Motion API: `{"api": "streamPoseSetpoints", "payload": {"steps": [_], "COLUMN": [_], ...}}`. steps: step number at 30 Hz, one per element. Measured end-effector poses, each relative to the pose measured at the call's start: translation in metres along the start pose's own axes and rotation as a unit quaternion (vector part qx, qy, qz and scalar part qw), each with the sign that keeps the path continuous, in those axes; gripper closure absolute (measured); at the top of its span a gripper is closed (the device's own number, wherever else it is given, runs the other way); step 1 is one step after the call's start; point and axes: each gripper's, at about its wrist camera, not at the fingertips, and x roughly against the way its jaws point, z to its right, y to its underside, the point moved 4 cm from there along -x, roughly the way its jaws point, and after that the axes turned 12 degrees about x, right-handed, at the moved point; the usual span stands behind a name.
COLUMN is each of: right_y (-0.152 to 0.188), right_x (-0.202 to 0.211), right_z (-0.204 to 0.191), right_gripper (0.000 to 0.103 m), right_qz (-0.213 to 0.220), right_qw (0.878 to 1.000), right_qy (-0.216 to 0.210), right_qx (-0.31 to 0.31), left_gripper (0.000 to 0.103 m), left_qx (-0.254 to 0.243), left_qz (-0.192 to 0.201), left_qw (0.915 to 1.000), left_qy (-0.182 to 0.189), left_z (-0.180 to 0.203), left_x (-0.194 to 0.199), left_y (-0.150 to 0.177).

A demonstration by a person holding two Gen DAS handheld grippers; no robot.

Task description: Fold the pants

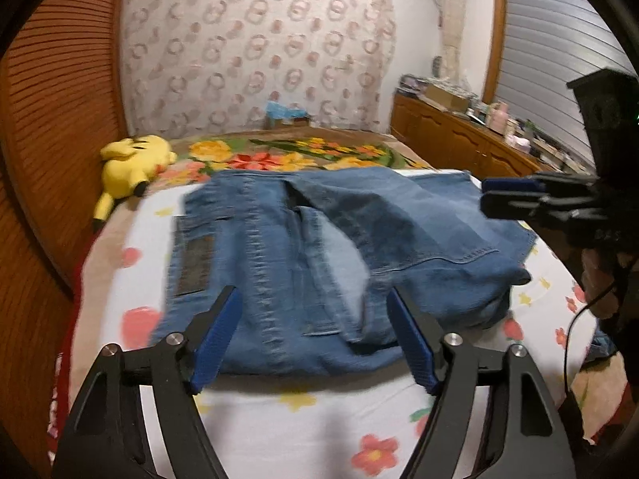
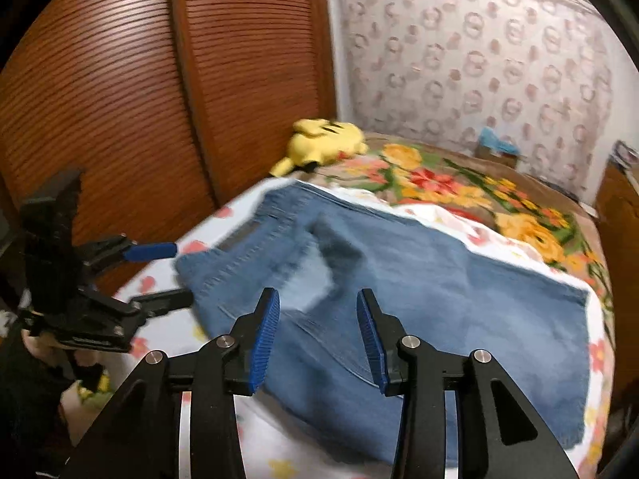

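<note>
1. Louvred wooden doors (image 2: 120, 92) form the backdrop left of the jeans; patterned wallpaper (image 1: 255, 48) covers the wall beyond them.
2. Yellow plush toy (image 1: 127, 163) lies on the bed, beyond the jeans' far left corner.
3. Left gripper (image 1: 313, 331) hovers at the jeans' near edge, blue pads (image 1: 215, 343) spread wide, nothing pinched between them.
4. Jeans (image 1: 319, 239), blue denim, lie folded on the white flowered sheet (image 1: 279, 431), waistband and leather patch to the left, leg hems to the right.
5. Right gripper (image 2: 317, 331) hangs over the jeans' near right part, jaws parted, no cloth between the pads; from the left wrist view it appears at the jeans' right edge.
6. Floral blanket (image 2: 479, 195) lies beyond the jeans; a wooden sideboard (image 1: 459, 135) stands farther right.
</note>
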Motion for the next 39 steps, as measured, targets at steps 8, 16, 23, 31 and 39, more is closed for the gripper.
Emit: {"api": "streamPoseSetpoints", "payload": {"steps": [8, 16, 23, 31, 39], "right_y": [0.036, 0.042, 0.036, 0.044, 0.045], "right_x": [-0.004, -0.009, -0.012, -0.007, -0.017], "right_z": [0.013, 0.018, 0.022, 0.027, 0.021], "right_gripper": [0.061, 0.061, 0.061, 0.061, 0.061], "right_qz": [-0.033, -0.052, -0.051, -0.032, -0.026], "right_qw": [0.998, 0.995, 0.994, 0.995, 0.997], "right_qy": [0.043, 0.06, 0.061, 0.052, 0.036], "right_qx": [-0.036, -0.057, -0.069, -0.079, -0.068], "left_gripper": [0.036, 0.062, 0.092, 0.094, 0.093], "left_qx": [-0.007, -0.009, -0.02, -0.017, 0.005], "left_qz": [-0.057, -0.104, -0.053, 0.017, -0.018], "left_qw": [0.9976, 0.9933, 0.9978, 0.9997, 0.9994], "left_qy": [0.037, 0.048, 0.035, 0.001, -0.028], "left_z": [0.031, 0.044, 0.042, 0.009, -0.031], "left_x": [-0.047, -0.074, -0.039, 0.034, 0.019], "left_y": [-0.002, 0.014, 0.009, -0.017, -0.003]}}
